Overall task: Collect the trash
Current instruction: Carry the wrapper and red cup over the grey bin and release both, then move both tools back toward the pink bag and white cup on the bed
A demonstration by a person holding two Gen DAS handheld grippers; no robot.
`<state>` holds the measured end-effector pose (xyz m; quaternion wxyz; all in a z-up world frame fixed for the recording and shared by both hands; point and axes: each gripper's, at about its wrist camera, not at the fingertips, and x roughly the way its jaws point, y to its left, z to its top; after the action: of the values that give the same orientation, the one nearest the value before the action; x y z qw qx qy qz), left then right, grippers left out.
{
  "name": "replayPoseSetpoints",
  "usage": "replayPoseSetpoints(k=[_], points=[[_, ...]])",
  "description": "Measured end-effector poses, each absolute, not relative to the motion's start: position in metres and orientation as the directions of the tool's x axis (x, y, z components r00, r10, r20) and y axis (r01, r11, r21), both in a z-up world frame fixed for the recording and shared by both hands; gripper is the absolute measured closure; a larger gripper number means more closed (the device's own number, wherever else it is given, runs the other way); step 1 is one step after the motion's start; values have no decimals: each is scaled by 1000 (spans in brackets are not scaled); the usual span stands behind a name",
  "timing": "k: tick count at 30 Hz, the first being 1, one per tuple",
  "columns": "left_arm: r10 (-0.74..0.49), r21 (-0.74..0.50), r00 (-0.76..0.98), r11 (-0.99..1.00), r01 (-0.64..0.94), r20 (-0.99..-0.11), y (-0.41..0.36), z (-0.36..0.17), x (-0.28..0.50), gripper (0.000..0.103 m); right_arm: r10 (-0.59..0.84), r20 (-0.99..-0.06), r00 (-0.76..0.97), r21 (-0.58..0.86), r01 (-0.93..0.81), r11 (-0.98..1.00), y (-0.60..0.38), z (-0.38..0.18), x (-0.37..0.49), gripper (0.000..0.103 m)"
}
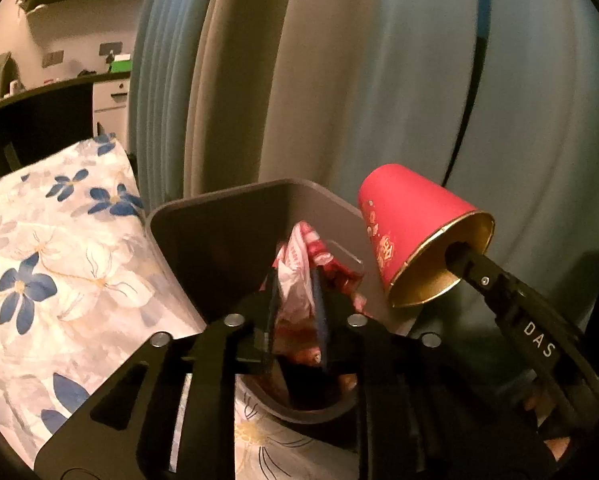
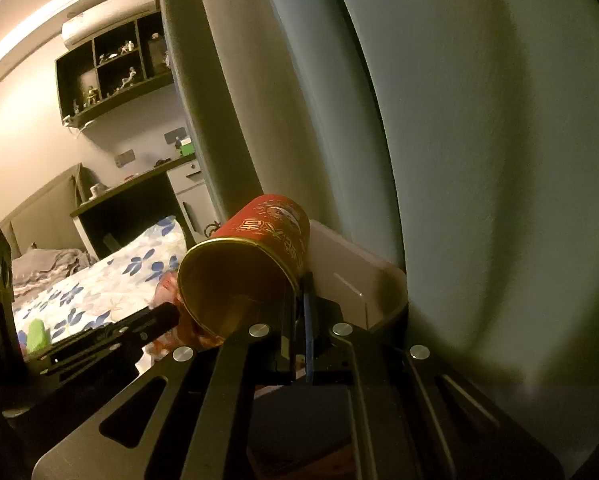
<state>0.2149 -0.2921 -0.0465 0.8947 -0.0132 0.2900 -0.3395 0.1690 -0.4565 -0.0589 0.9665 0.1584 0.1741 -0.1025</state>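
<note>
Left gripper [image 1: 295, 300] closed narrowly on a crumpled red-and-white wrapper [image 1: 299, 276], held directly over the open mouth of the grey bin [image 1: 203, 236]; judged placement for a straight drop once released. Right gripper [image 2: 297, 308] pinching the wall of a red paper cup [image 1: 403, 224] at its gold-lined rim, 1 finger inside and 1 outside. Cup carried on its side, mouth toward the right wrist camera, base toward the curtain [image 1: 379, 80]; hovering just beside and above the bin's right rim. Rim pinch judged a light hold: thin paper wall, likely to deform or pivot under a firmer squeeze.

Bin standing between the floral bedspread [image 1: 59, 240] and the curtain, apparently resting on the bed edge; support beneath not visible. Both pieces of trash thus at the bin, neither yet inside.

Hidden or unclear:
- Bin interior largely blocked by the left gripper body; dark reddish contents at the lower opening, identity not determinable.
- Lower part of the wrapper concealed between the fingers.
- In the right wrist view, the wrapper almost wholly masked by the cup; only a red fringe showing at the cup's lower left.
- Right gripper's outer finger hidden behind the cup in the left wrist view.
- Small green object on the bedspread, right wrist view, too dim to identify.
- Desk, wall shelf and figurines in the background blurred by fisheye edge and low light.
</note>
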Motion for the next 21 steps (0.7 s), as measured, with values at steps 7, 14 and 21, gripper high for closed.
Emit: replayPoseSetpoints(k=[7, 14, 21], points=[[-599, -238, 625, 789, 566, -500, -271, -46, 212, 31, -138, -387, 912, 271, 256, 928, -454, -61, 173, 99], [-461, -205, 764, 887, 414, -450, -215, -24, 191, 7, -104, -424, 900, 257, 230, 939, -445, -66, 183, 99], [-274, -207, 853, 958, 200, -444, -135, -16, 157, 6, -107, -471, 876, 225, 237, 945, -438, -77, 196, 99]])
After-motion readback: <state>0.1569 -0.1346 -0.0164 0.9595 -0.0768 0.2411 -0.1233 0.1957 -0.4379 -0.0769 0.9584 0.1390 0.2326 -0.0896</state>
